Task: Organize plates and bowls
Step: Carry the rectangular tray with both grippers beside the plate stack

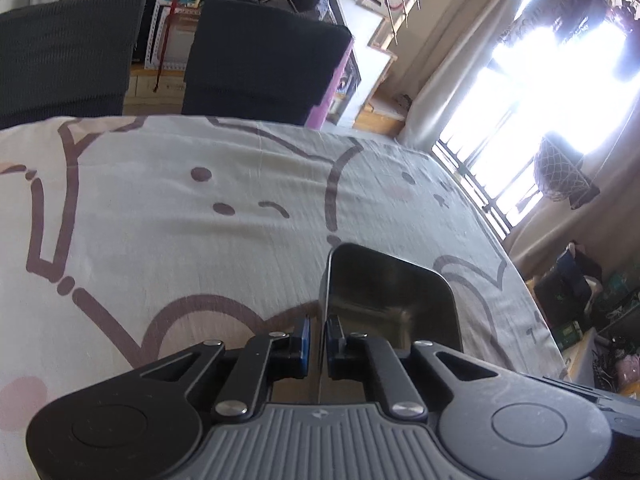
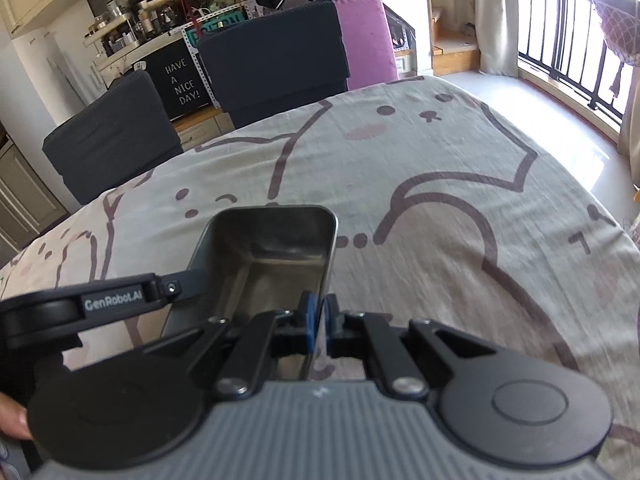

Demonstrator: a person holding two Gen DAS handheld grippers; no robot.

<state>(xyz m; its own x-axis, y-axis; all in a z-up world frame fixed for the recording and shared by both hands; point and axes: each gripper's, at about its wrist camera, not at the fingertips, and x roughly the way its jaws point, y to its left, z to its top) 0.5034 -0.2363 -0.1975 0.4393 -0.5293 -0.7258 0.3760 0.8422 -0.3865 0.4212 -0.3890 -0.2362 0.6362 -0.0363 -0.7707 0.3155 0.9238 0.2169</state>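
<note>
A rectangular steel tray (image 1: 392, 292) with rounded corners and an empty inside is over the cat-print tablecloth (image 1: 200, 240). My left gripper (image 1: 318, 330) is shut on its left rim, the blue pads pinching the thin edge. In the right wrist view the same tray (image 2: 272, 248) has its right rim clamped in my right gripper (image 2: 319, 314), which is also shut. One of the left gripper's fingers (image 2: 180, 286) reaches the tray's left side there. Whether the tray rests on the cloth or hangs just above it I cannot tell.
Two dark chairs (image 2: 272, 68) (image 2: 108, 132) and a purple one (image 2: 364, 40) stand along the table's far edge (image 2: 400, 84). Beyond are kitchen shelves (image 2: 132, 20); a railed window (image 2: 568, 32) is at the right. A thumb (image 2: 12, 416) shows at the lower left.
</note>
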